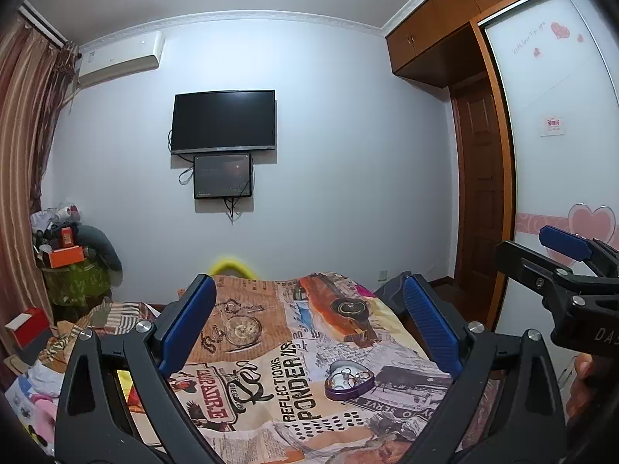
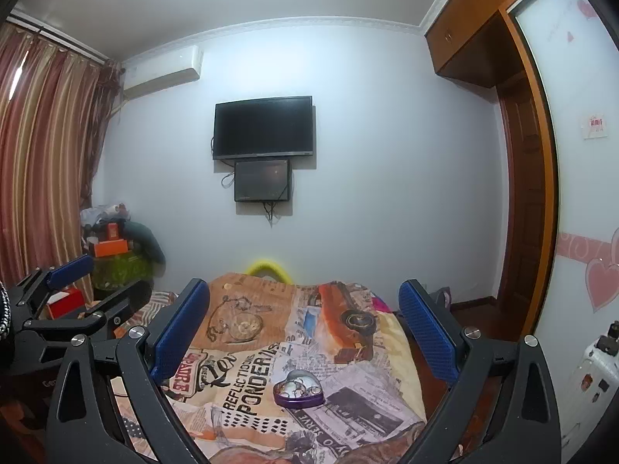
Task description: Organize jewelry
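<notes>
Between the spread blue pads of the left gripper, low and toward its right finger, a purple heart-shaped tin is sitting open on a printed bedspread, with rings and small bits of jewelry lying inside on a pale lining. Both jaws of that gripper are standing wide apart and nothing is touching the pads. Beyond the tin and over toward the left finger, a round glass dish is resting on the spread, with a chain lying just beside it; whether these are real or part of the print is hard to tell. Off to the right of this gripper, the right gripper is reaching in at the frame edge, its jaws gaping and empty. From the right wrist view, the same tin is lying ahead of the right gripper, between the fingers and slightly left of centre, well clear of both pads. To its left, the left gripper is hanging level, also open. Farther out, past the foot of the bed, a dark TV is hanging on the pale wall with a smaller screen just under it. Striped curtains are hanging far left, and a wardrobe is standing far right.
</notes>
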The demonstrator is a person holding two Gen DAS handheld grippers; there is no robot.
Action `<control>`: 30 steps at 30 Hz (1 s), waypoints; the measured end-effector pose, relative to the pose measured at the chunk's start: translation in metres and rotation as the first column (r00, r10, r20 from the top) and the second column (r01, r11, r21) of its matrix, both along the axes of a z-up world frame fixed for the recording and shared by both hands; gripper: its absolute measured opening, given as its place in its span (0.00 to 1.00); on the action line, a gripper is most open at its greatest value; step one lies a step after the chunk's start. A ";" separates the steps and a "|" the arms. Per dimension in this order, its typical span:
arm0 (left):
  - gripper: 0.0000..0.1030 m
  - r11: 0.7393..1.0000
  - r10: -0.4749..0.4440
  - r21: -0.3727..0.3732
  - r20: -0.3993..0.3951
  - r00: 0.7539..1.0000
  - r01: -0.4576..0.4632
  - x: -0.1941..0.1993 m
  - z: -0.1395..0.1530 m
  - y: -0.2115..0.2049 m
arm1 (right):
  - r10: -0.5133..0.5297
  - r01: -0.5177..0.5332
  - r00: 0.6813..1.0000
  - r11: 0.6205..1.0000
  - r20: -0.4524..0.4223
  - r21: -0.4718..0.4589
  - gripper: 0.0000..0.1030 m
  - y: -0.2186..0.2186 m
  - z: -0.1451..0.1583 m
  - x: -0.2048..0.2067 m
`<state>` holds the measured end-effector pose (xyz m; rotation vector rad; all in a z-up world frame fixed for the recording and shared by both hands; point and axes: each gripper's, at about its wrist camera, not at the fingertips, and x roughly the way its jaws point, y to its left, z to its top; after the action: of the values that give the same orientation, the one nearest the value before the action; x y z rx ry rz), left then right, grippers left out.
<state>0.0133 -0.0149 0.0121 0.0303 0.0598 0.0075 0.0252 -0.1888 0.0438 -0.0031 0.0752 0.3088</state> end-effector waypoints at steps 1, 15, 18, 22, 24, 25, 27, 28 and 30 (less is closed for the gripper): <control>0.95 1.000 0.000 0.000 -0.002 1.000 0.000 0.000 0.000 0.000 | -0.001 0.001 1.000 1.000 -0.001 0.000 0.94 0.000 -0.001 0.000; 0.95 1.000 -0.009 -0.018 -0.011 1.000 0.009 0.000 -0.001 0.003 | -0.003 0.002 1.000 1.000 -0.021 -0.004 0.94 0.000 -0.002 0.000; 0.95 1.000 -0.009 -0.025 -0.014 1.000 0.009 0.001 -0.001 0.003 | -0.002 0.002 1.000 1.000 -0.021 -0.005 0.94 0.000 -0.003 0.001; 0.95 0.999 -0.011 -0.035 -0.019 1.000 0.011 0.003 -0.001 0.003 | -0.002 0.002 1.000 1.000 -0.025 -0.006 0.94 0.000 -0.002 0.001; 0.95 0.999 -0.013 -0.042 -0.022 1.000 0.012 0.004 -0.001 0.004 | -0.002 0.002 1.000 1.000 -0.028 -0.004 0.94 0.000 -0.002 0.001; 0.95 0.999 -0.013 -0.045 -0.024 1.000 0.012 0.004 -0.002 0.005 | -0.001 0.001 1.000 1.000 -0.030 -0.004 0.94 0.000 -0.003 0.002; 0.95 0.999 -0.016 -0.050 -0.027 1.000 0.014 0.004 -0.002 0.005 | -0.002 0.002 0.999 1.000 -0.033 -0.004 0.95 -0.001 -0.003 0.003; 0.95 0.999 -0.016 -0.051 -0.029 0.999 0.015 0.005 -0.002 0.005 | -0.003 0.003 0.999 1.000 -0.033 -0.005 0.95 0.000 -0.003 0.002; 0.95 0.999 -0.016 -0.052 -0.031 0.999 0.015 0.005 -0.003 0.005 | -0.004 0.003 0.999 1.000 -0.034 -0.007 0.95 0.000 -0.002 0.002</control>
<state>0.0185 -0.0099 0.0096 -0.0207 0.0908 -0.0100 0.0269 -0.1890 0.0416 -0.0049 0.1096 0.3050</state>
